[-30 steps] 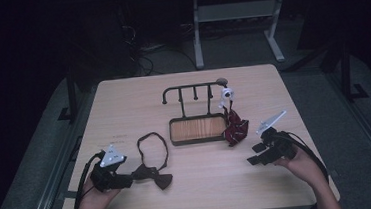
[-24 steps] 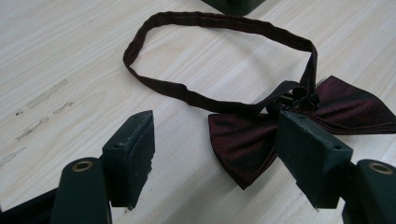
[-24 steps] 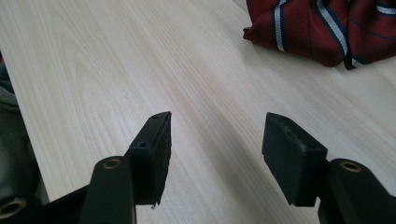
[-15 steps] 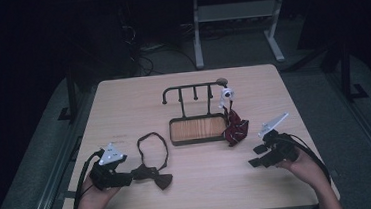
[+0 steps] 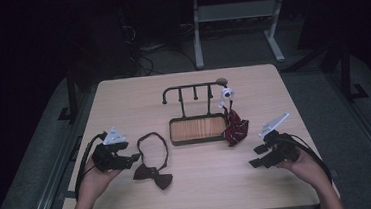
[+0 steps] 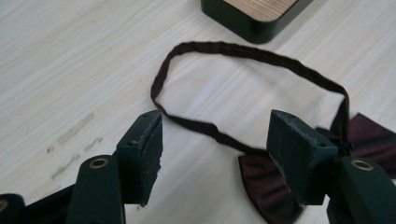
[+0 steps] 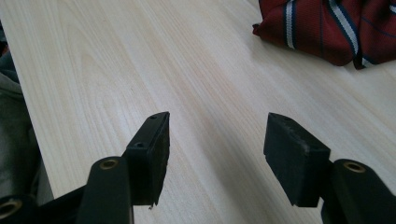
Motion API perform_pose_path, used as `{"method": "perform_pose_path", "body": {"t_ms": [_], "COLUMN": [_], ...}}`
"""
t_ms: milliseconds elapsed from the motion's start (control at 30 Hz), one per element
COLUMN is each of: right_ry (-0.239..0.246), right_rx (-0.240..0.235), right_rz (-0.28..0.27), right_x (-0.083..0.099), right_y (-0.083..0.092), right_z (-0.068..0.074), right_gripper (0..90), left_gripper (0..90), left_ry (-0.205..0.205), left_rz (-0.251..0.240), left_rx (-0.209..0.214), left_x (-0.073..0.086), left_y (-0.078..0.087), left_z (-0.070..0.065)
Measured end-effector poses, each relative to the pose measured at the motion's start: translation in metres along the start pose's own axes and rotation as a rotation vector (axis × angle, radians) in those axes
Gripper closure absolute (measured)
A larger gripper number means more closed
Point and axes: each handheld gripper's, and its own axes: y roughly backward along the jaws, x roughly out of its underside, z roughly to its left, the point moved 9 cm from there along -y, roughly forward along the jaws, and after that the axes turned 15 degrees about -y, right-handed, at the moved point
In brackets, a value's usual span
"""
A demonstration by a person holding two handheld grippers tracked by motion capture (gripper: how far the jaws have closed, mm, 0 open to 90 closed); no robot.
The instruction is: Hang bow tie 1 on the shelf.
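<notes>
The left gripper [image 5: 127,159] has just been narrowing its jaws, nothing pinched between them, just left of the dark bow tie [image 5: 153,175] lying flat near the table's [image 5: 123,99] front-left. The right gripper [image 5: 258,156] rests open on bare wood. Judging by this, the pickup is starting; next, close on the strap [image 6: 247,53].

High view looks forward and down on the whole desk [image 5: 200,183]. Each tool view sits close, low over the desk surface; left shares the bow tie [image 6: 261,186] with high view [image 5: 152,175].
</notes>
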Motion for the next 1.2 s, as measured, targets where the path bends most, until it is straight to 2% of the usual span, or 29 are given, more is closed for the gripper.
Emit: {"method": "perform_pose_path", "body": {"t_ms": [67,300,400,533,700,767,1133,1200], "right_ry": [0.002,-0.004,-0.003,0.0,0.005,0.003,0.015,0.02], "right_rx": [-0.001,0.006,0.006,0.013,0.013,0.006,0.011,0.013], "right_rz": [0.0,0.008,0.005,0.007,0.005,0.003,0.001,0.002], "right_x": [0.0,0.001,0.001,0.001,0.0,0.0,-0.001,-0.002], "right_y": [0.0,-0.001,0.0,0.0,0.0,0.001,0.003,0.003], "right_z": [0.0,-0.001,-0.001,-0.001,-0.001,0.0,0.003,0.004], "right_gripper": [39.5,38.6,38.6,38.4,38.3,38.1,38.2,38.2], "left_gripper": [36.5,37.8,39.7,42.1,43.9,43.9,51.0,53.2], "left_ry": [0.001,-0.011,-0.002,-0.005,-0.003,0.001,0.025,0.028], "left_rz": [-0.002,0.04,0.044,0.096,0.135,0.141,0.167,0.188], "left_rx": [0.0,0.003,0.006,0.028,0.04,0.022,0.038,0.04], "left_x": [-0.005,-0.015,-0.018,-0.021,-0.021,-0.022,-0.019,-0.016], "left_y": [-0.003,-0.011,-0.015,-0.026,-0.034,-0.039,-0.055,-0.059], "left_z": [0.004,0.019,0.024,0.03,0.036,0.042,0.049,0.051]}}
